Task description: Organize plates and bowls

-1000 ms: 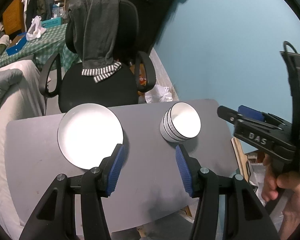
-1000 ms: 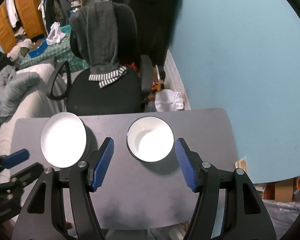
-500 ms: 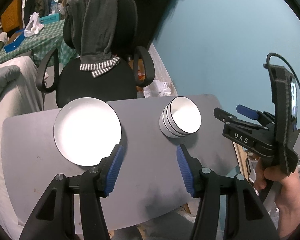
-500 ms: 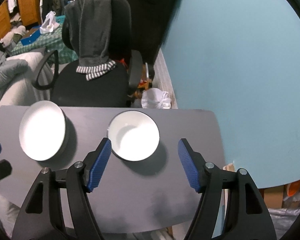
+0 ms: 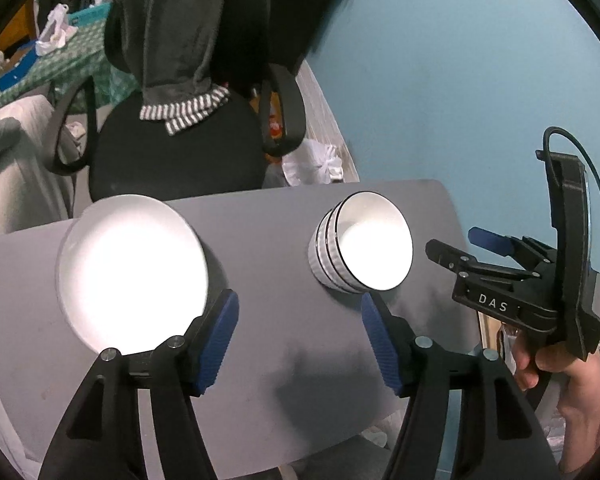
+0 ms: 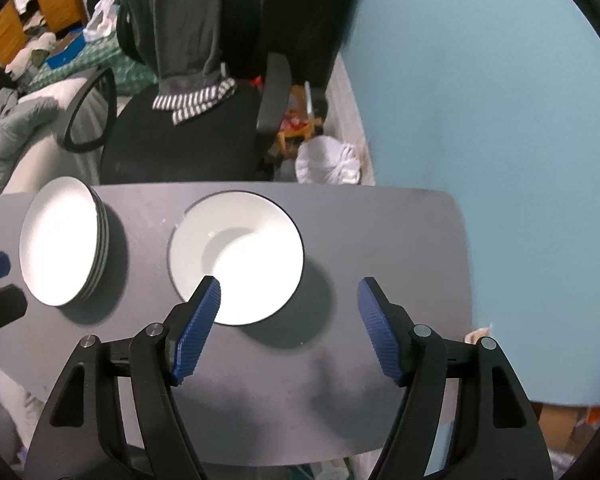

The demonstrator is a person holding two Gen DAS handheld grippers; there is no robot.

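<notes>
Both grippers have dropped closer to the grey table [image 6: 380, 232], the left gripper [image 5: 300, 340] and right gripper [image 6: 288, 328] wide-jawed and empty, while stacked plates [image 5: 132, 272] and stacked bowls [image 6: 236, 256] already sit apart, apparently sorted.

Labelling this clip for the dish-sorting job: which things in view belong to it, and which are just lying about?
Job:
plate stack
bowl stack
left tongs, open
right tongs, open
grey table

Lying about:
office chair
grey garment
white bag

Right gripper [image 6: 288, 328] shifted right, closer to bowl stack [image 6: 236, 258]; left gripper [image 5: 298, 340] advanced.
</notes>
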